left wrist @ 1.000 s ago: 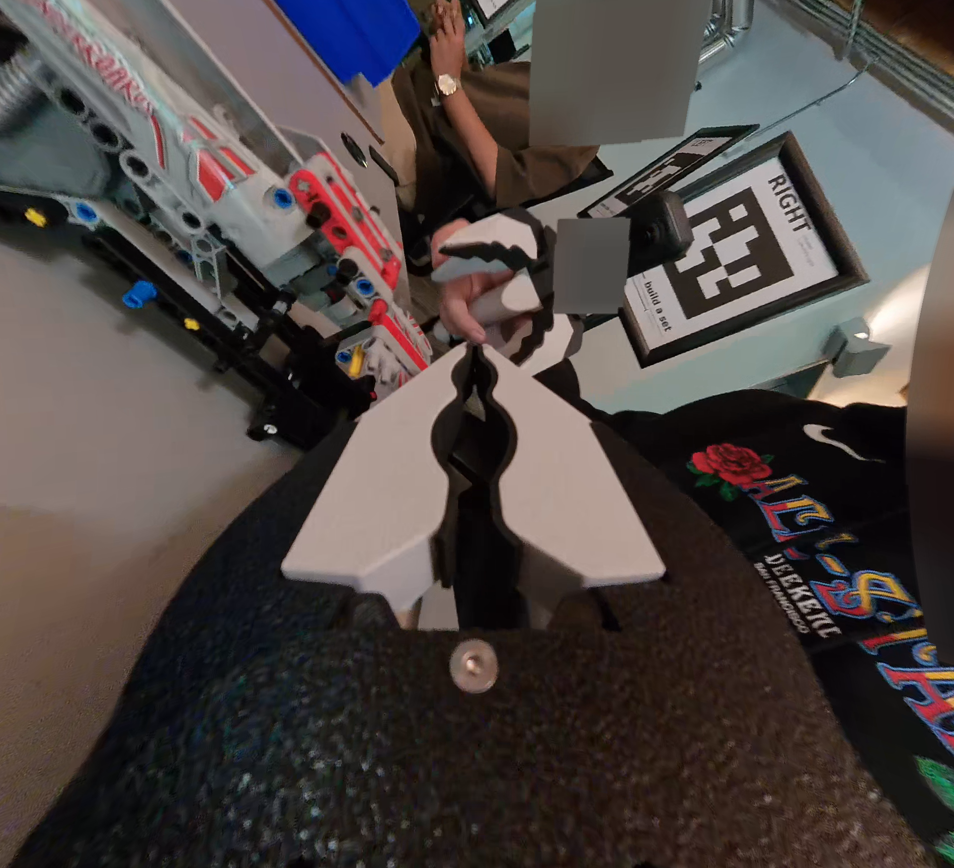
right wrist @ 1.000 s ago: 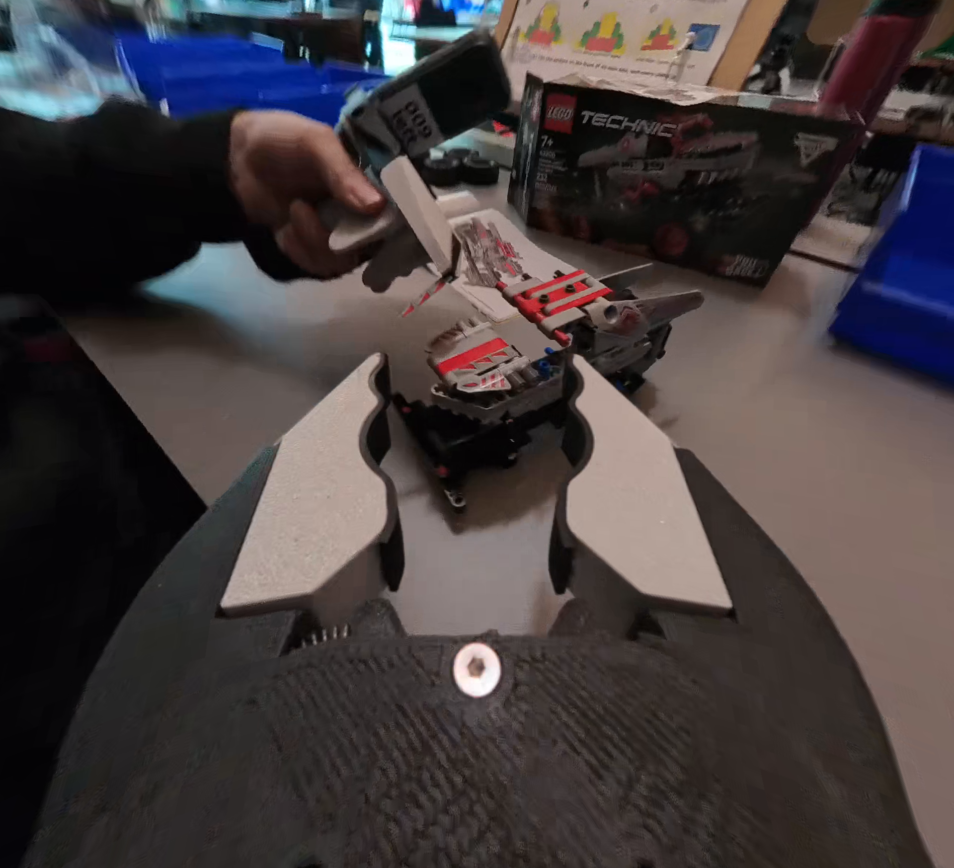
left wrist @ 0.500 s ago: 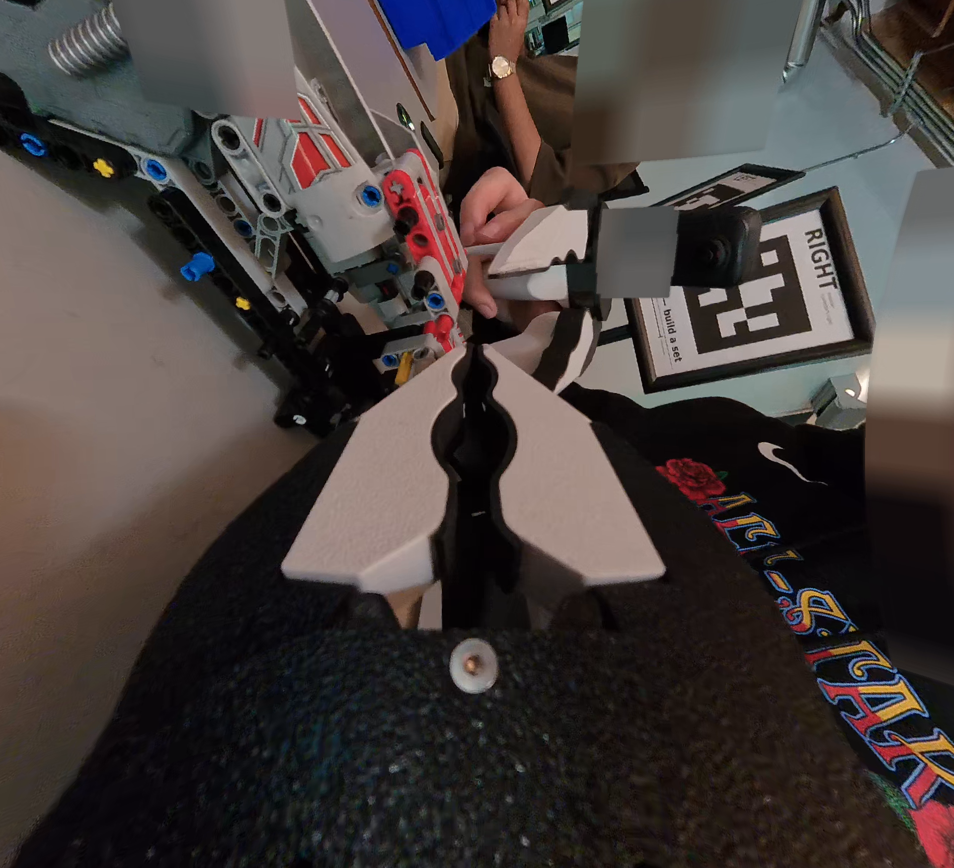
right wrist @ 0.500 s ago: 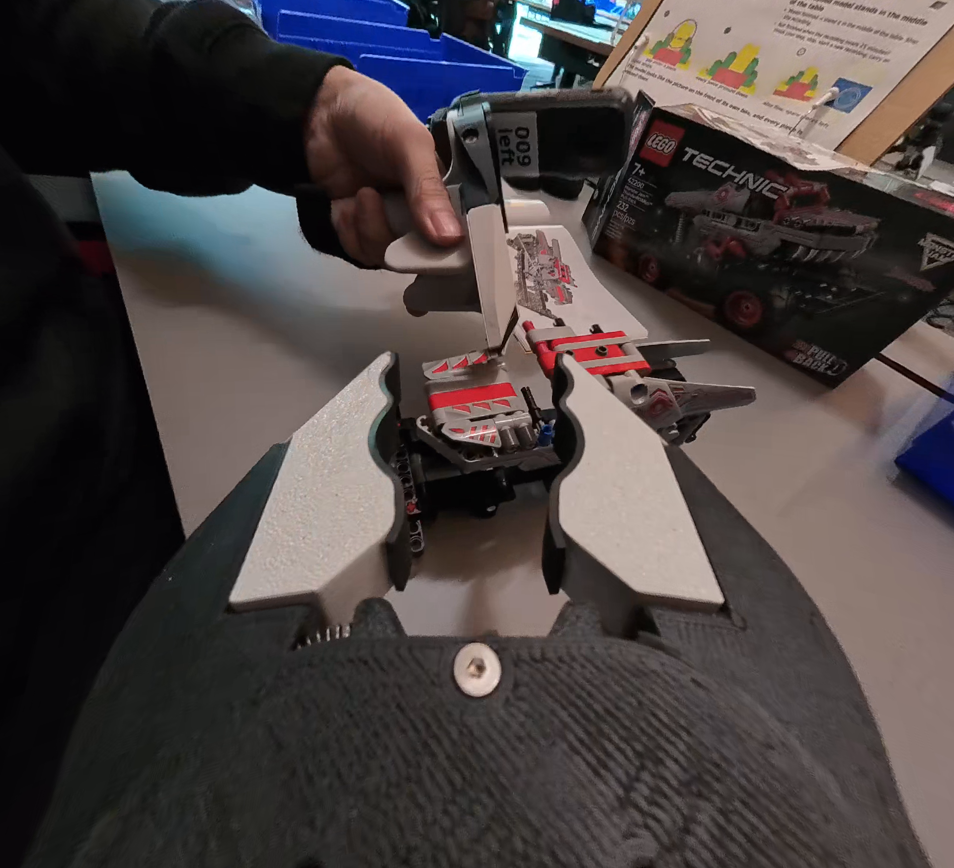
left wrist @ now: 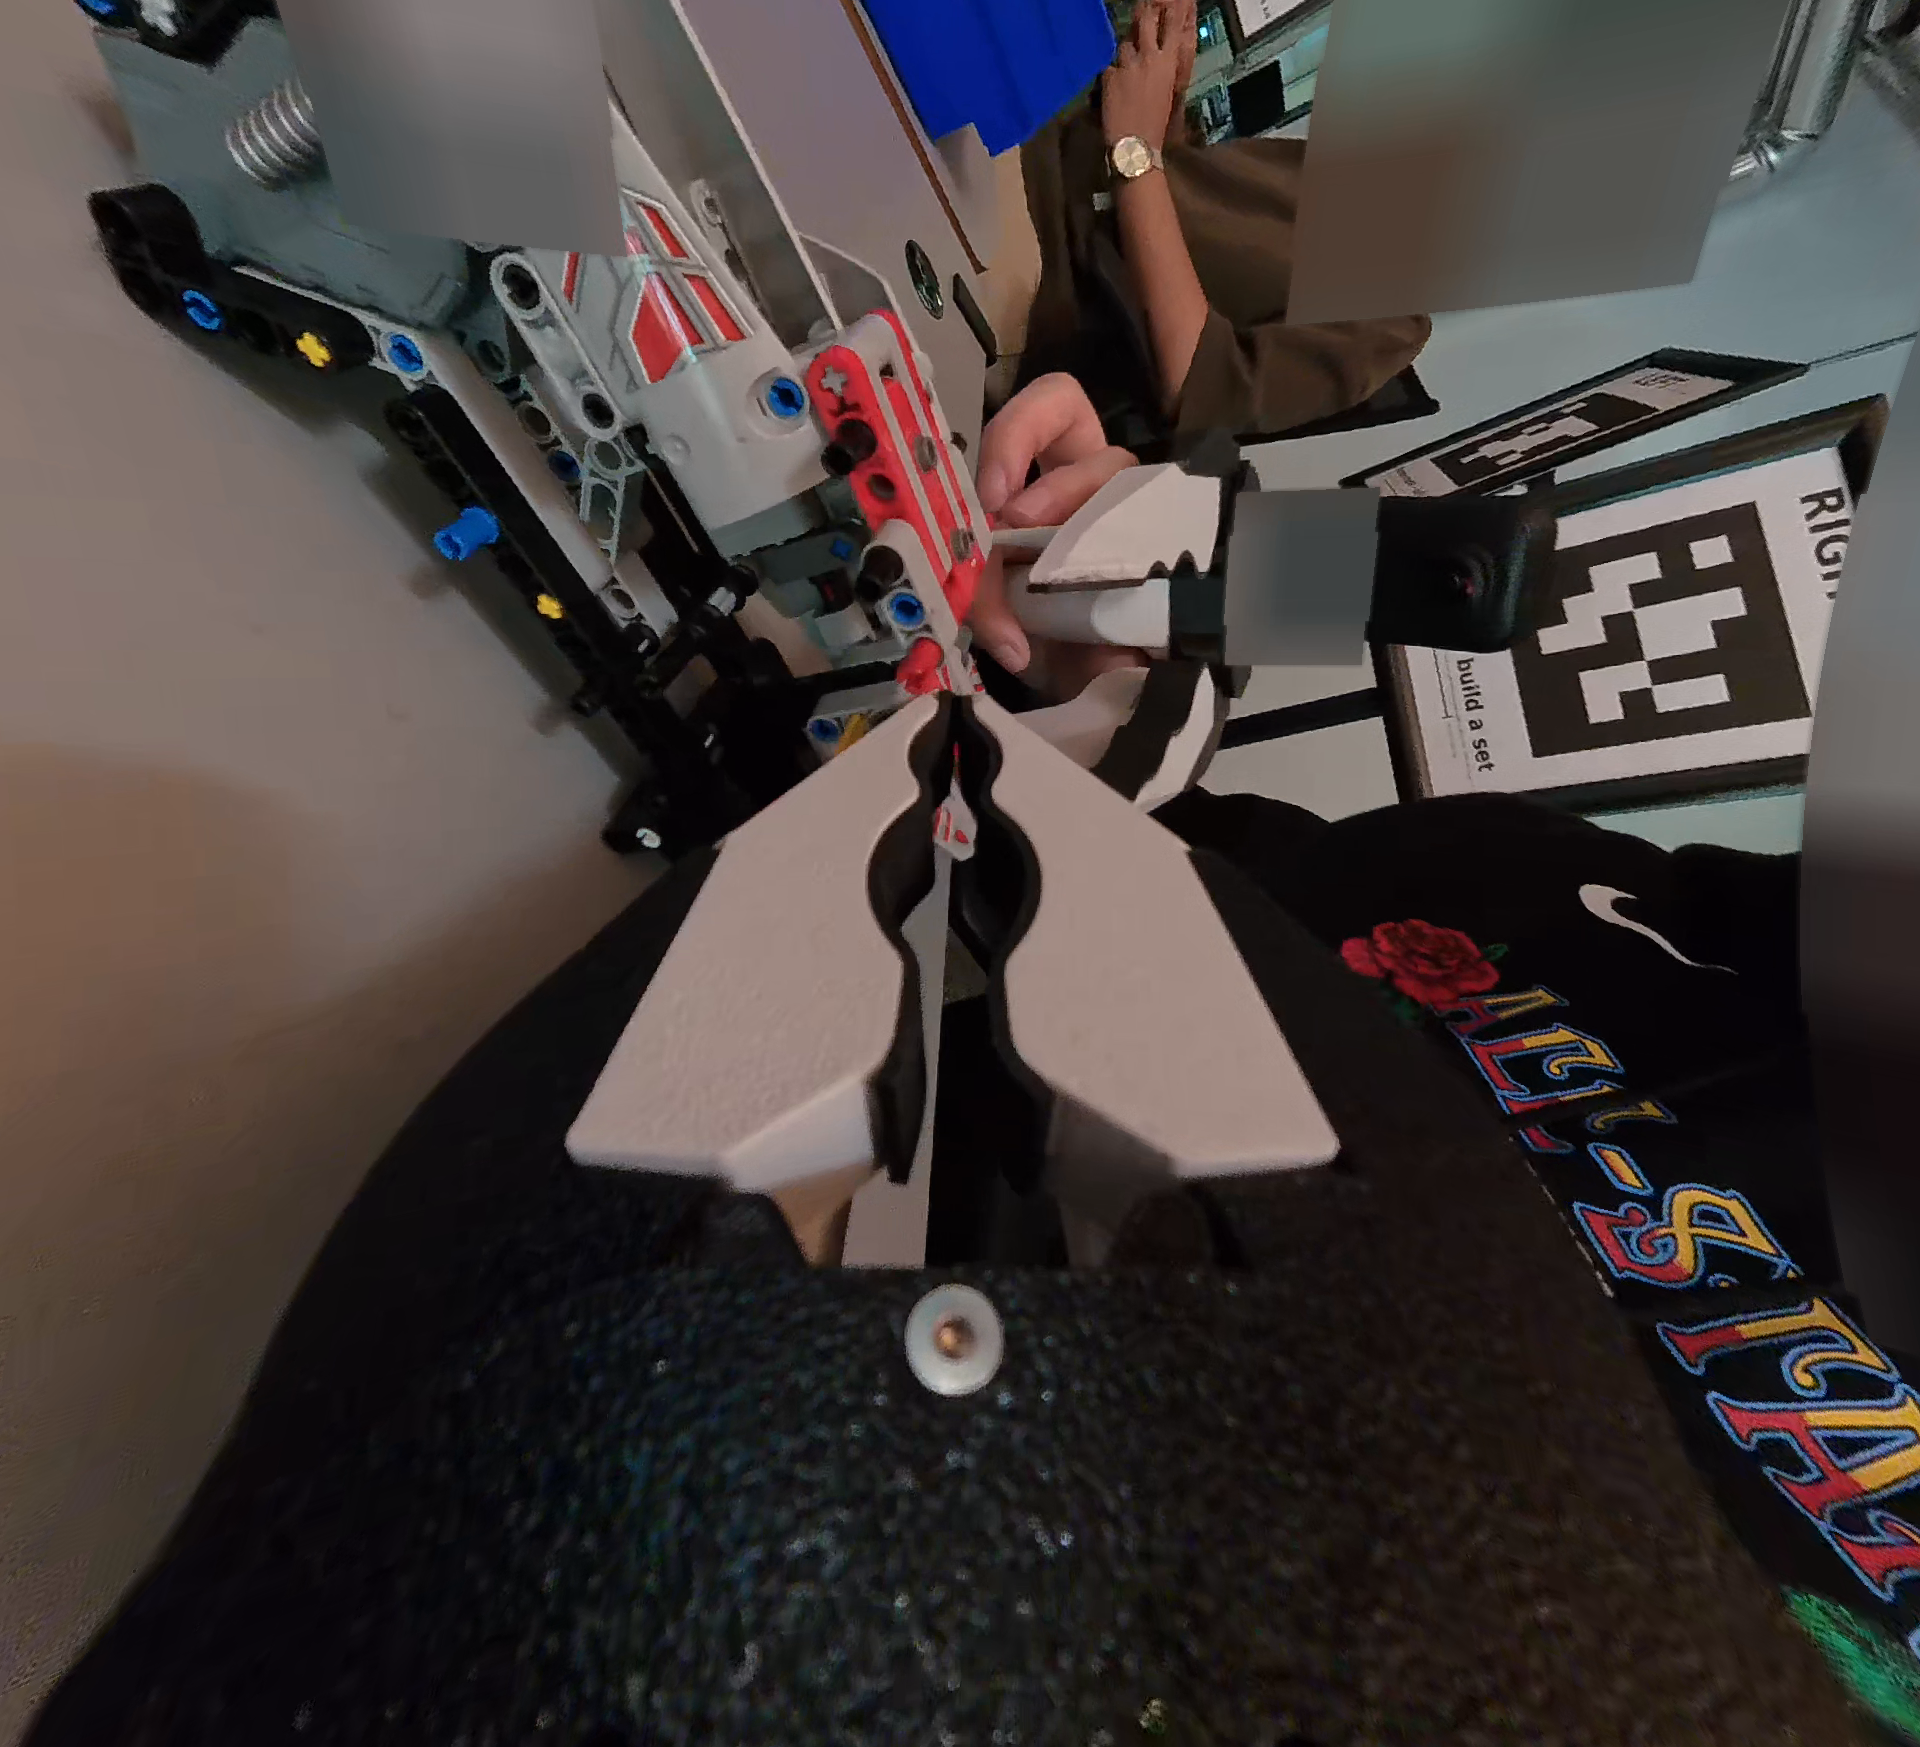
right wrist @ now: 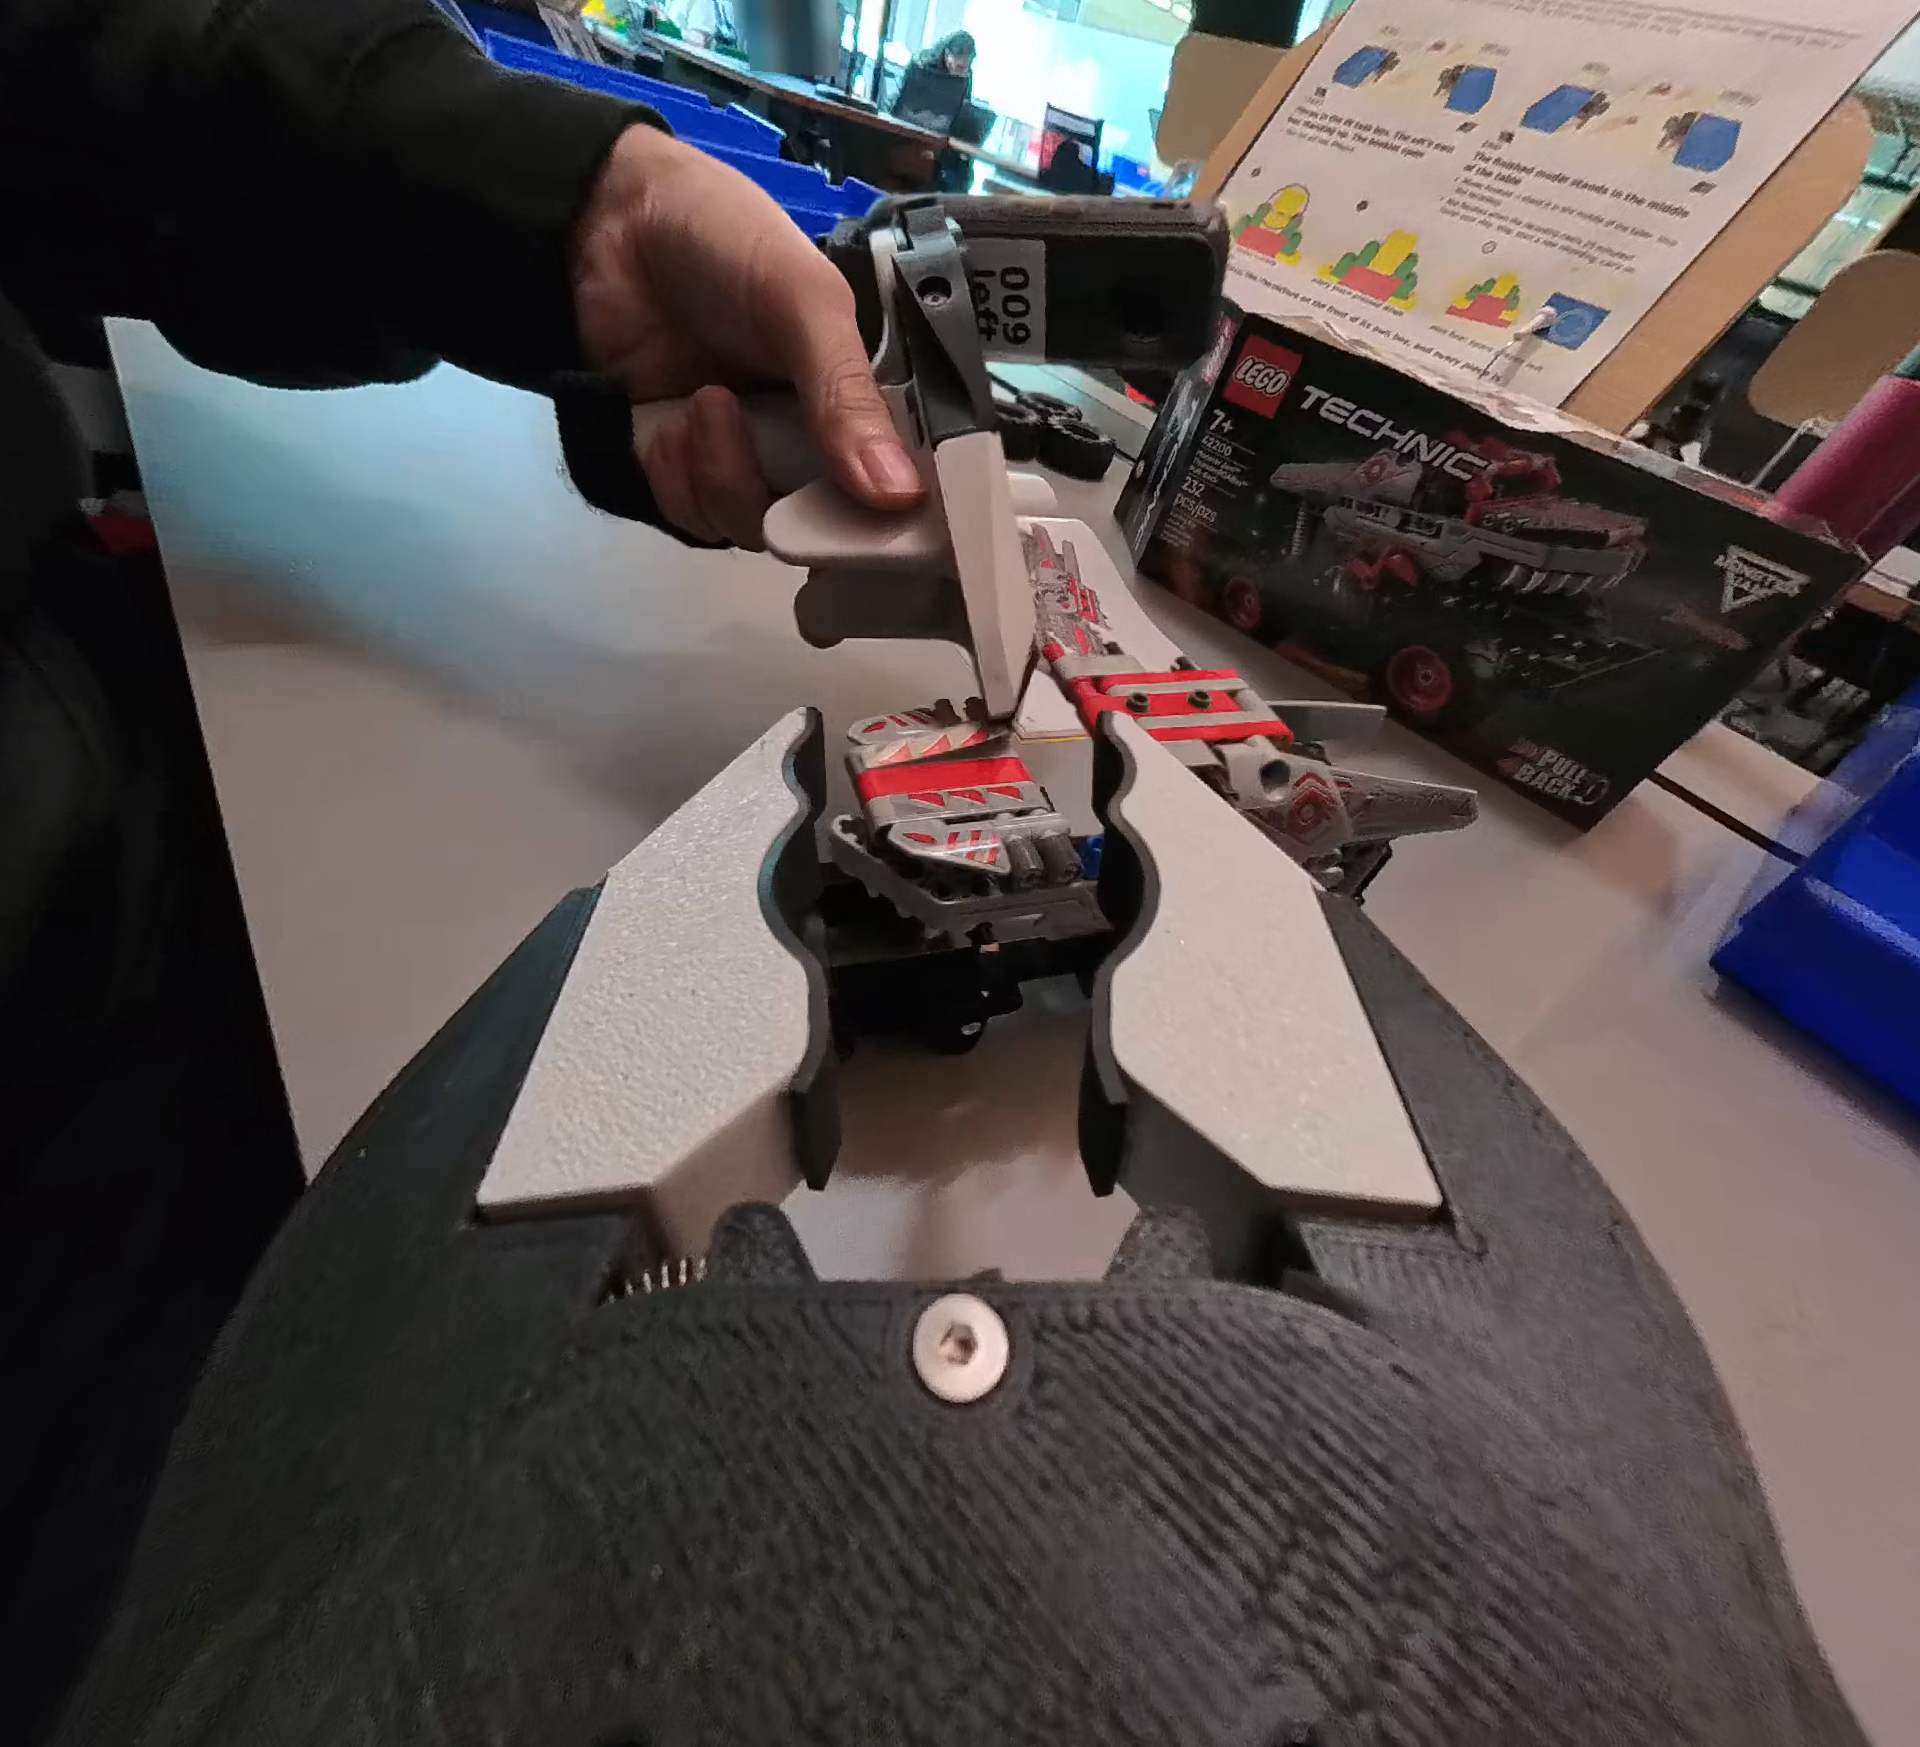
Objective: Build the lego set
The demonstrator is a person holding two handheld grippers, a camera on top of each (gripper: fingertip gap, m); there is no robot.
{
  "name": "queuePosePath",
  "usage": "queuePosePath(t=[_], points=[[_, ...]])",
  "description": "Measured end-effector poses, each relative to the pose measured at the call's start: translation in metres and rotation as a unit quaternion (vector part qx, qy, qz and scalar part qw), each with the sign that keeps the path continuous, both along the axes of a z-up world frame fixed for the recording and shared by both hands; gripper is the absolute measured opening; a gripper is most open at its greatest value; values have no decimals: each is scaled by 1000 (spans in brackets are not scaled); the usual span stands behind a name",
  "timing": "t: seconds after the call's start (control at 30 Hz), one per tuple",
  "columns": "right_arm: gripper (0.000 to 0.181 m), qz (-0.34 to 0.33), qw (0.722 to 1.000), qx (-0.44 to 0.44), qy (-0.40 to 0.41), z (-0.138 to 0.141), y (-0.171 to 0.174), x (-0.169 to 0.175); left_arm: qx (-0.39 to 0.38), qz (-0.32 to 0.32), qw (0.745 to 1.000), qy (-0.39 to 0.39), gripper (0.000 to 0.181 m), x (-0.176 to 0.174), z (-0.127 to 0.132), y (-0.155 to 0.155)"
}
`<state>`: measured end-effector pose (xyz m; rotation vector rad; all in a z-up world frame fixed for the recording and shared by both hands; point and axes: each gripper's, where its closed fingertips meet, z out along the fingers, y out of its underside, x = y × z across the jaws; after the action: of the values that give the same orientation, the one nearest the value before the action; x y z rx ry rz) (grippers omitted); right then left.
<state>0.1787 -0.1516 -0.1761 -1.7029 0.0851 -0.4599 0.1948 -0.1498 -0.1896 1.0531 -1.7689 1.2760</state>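
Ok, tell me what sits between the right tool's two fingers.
The grey-and-red lego model, on the pale table, inside the open right tool; right wrist view shows it.

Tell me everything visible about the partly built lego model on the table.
The lego model is a partly built plastic vehicle: a black beam chassis with blue and yellow pins, carrying grey panels marked with red stripes and tooth-like shapes, plus a red beam section. No wheels show on it. It rests on the pale table, in front of the set's box. The right gripper is open, its fingers astride the rear. The left gripper, shut on a thin sticker-like piece, meets the model's top.
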Motion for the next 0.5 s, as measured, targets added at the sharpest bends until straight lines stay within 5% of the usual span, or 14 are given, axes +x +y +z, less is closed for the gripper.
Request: queuePosePath(t=[0.5], points=[[45,-30,998,-22,-44,-5,-2,0,-7,3,1000,5,0,-1,2,2]])
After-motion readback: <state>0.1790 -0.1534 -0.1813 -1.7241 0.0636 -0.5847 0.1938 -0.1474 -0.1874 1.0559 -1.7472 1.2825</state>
